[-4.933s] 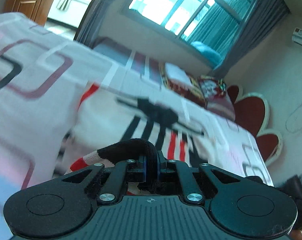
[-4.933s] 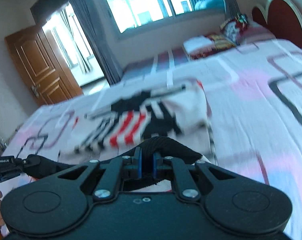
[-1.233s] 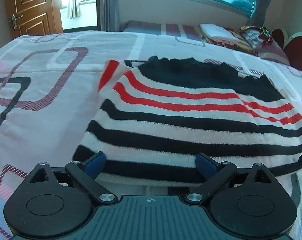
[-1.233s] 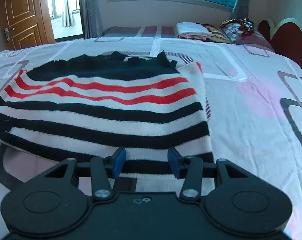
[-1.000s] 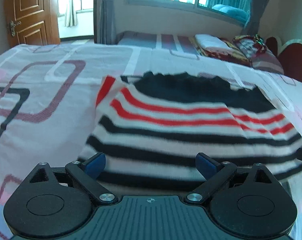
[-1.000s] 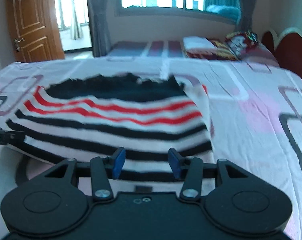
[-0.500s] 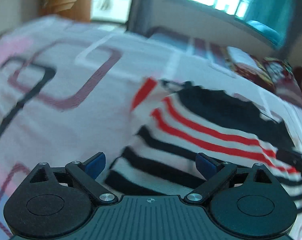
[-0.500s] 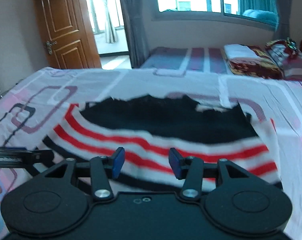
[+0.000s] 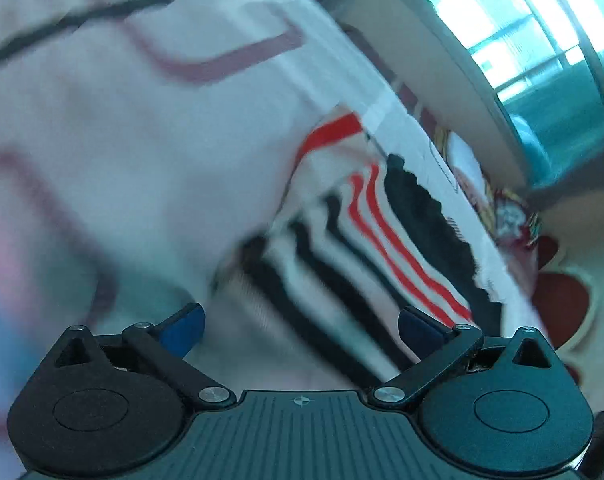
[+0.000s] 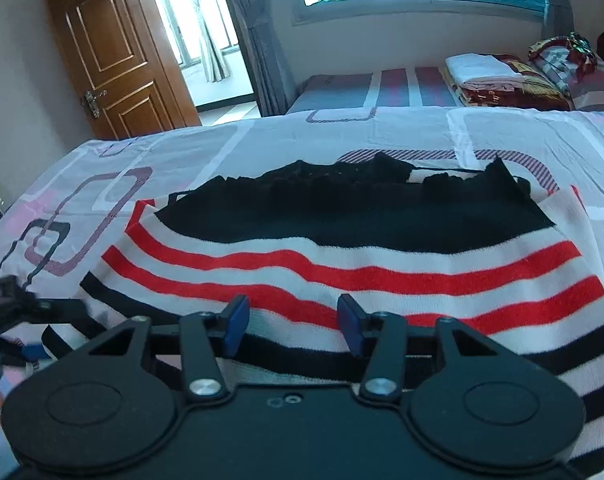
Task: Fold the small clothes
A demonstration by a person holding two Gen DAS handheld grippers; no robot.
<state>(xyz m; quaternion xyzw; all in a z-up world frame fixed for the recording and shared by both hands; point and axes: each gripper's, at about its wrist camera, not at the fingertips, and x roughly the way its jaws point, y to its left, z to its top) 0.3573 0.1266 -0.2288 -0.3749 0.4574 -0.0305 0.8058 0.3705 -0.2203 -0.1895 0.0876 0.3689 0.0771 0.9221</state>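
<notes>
Sweater (image 10: pixel 341 264), striped black, white and red, lies flat on the patterned bed (image 10: pixel 150 160), its black band toward twelve o'clock and the window. It looks folded once already, with a layer showing along the nine o'clock edge; further folds seem left. My right gripper (image 10: pixel 290 320) hovers over the near stripes, jaws partly apart, holding nothing. My left gripper (image 9: pixel 300 322) is spread wide and empty near the sweater's six o'clock corner, its view blurred.
</notes>
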